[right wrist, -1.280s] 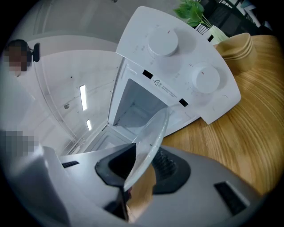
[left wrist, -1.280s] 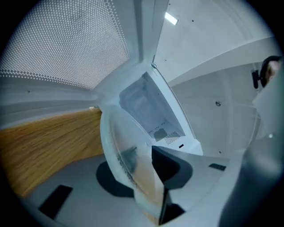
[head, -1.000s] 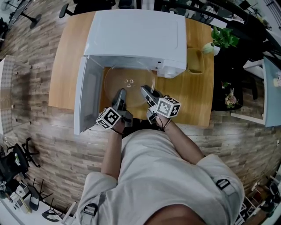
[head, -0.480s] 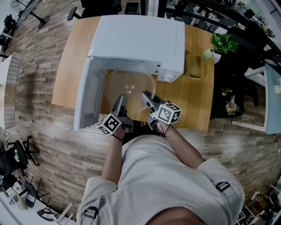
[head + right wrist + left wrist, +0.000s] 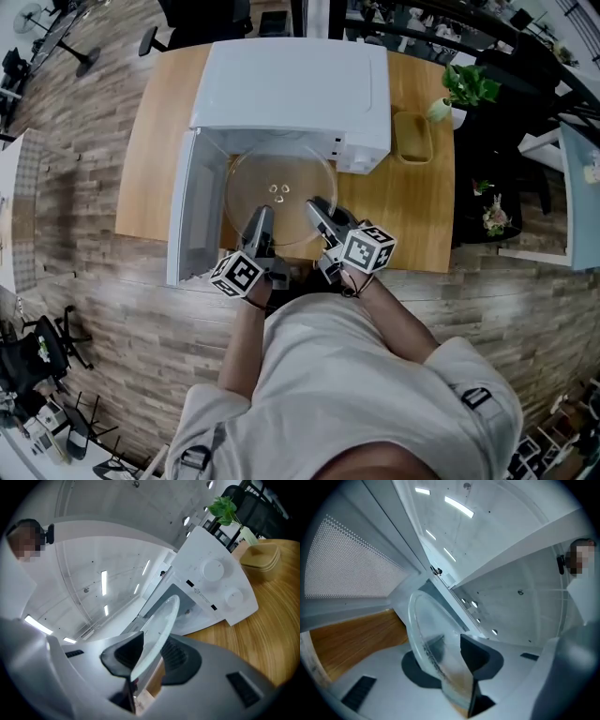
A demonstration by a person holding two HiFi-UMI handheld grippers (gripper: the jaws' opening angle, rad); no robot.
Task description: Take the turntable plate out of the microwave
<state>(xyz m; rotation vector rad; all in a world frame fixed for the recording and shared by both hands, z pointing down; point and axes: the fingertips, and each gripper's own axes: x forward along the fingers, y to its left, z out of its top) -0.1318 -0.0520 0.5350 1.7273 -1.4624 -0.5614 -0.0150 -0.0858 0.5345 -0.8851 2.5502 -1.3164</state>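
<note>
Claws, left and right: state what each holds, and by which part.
Both grip the turntable plate at its near rim, left claw and right claw side by side.

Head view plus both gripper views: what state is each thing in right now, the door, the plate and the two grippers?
Microwave door: open, swung out to the left.
Turntable plate: held at its near rim by both grippers, mostly out past the microwave's front.
Left gripper: fingers shut on the plate's rim.
Right gripper: fingers shut on the plate's rim.
</note>
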